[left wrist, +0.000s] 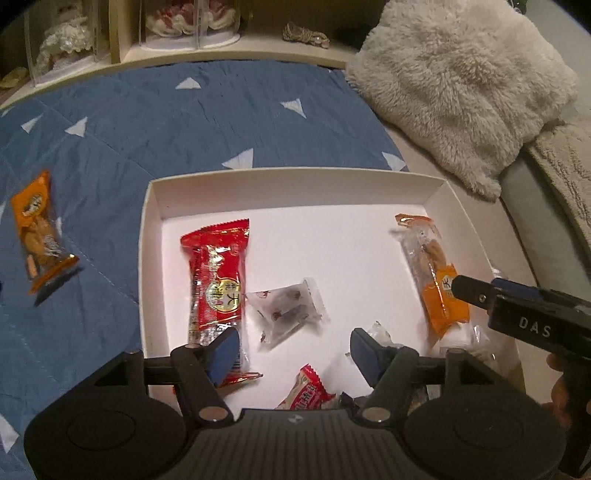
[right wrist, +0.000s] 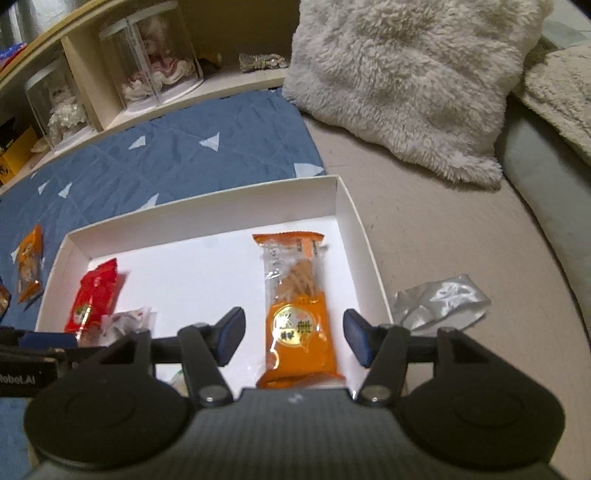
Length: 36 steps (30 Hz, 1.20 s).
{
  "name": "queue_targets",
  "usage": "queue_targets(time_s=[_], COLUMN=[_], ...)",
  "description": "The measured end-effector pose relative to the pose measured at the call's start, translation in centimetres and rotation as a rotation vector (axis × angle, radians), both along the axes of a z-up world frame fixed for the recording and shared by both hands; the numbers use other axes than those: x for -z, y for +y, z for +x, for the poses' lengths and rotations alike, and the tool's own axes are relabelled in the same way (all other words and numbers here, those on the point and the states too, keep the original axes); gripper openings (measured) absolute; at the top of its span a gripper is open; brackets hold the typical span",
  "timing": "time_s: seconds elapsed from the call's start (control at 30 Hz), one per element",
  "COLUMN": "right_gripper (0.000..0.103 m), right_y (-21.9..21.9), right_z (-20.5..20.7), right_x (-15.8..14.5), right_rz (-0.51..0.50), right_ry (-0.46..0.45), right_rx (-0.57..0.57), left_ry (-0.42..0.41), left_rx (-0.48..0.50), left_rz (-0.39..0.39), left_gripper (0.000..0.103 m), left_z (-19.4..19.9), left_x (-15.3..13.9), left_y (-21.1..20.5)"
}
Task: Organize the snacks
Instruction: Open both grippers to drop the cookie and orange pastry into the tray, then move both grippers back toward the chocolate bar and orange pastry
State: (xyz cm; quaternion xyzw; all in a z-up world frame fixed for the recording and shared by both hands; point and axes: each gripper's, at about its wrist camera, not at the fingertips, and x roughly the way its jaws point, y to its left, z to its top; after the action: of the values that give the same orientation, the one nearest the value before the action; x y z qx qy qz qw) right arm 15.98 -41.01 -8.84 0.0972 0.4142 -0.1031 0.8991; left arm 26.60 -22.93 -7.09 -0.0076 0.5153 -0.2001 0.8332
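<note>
A white shallow box (left wrist: 295, 176) (right wrist: 207, 205) lies on the bed. In it are a long red snack pack (left wrist: 216, 280) (right wrist: 94, 299), a clear small packet (left wrist: 286, 312) (right wrist: 125, 321), a small red packet (left wrist: 306, 393) and an orange cracker pack (left wrist: 432, 277) (right wrist: 297, 306). My left gripper (left wrist: 293, 350) is open over the box's near part, empty. My right gripper (right wrist: 293, 338) is open, its fingers on either side of the orange cracker pack, apart from it. Another orange pack (left wrist: 38, 230) (right wrist: 29, 266) lies on the blue quilt, left of the box.
A silver wrapper (right wrist: 439, 299) lies on the grey sheet right of the box. A fluffy cream pillow (left wrist: 461, 85) (right wrist: 406, 74) is at the back right. A shelf with clear display cases (left wrist: 184, 26) (right wrist: 147, 62) runs behind the blue quilt (left wrist: 147, 122).
</note>
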Motion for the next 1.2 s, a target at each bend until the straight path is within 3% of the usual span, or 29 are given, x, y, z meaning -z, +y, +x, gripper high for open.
queue_targets(time_s=[0.27,0.33,0.7,0.8,1.2], right_gripper=[0.075,0.077,0.094,0.102,0.103], right_y=[1.7,2.1,4.2,4.8,7.2], right_z=[-2.4,-3.0,-6.9,-7.5,-7.6], right_x=[-2.0,-2.4,-3.9,-4.3,-4.9], right_rz=[-0.020,-0.037,-0.085,-0.099,-0.111], right_ry=[-0.003,-0.001,-0.045,-0.061,-0.117], right_rx=[0.000,0.006,0.027,0.026,-0.006], left_ry=[-0.024,-0.032,-0.060,-0.065,-0.122], left_rx=[0.005,0.005,0.002,-0.011,-0.111], left_rz=[0.005,0.004,0.012,0.011,0.000], left_gripper=[0.072,0.080,0.103,0.103,0.103], left_z=[-1.7,-2.2,-4.3,-4.8,-5.1], left_x=[-1.5,-1.9,-2.9,-3.0,-3.1], left_y=[1.2,1.6,4.0,5.1,11.7])
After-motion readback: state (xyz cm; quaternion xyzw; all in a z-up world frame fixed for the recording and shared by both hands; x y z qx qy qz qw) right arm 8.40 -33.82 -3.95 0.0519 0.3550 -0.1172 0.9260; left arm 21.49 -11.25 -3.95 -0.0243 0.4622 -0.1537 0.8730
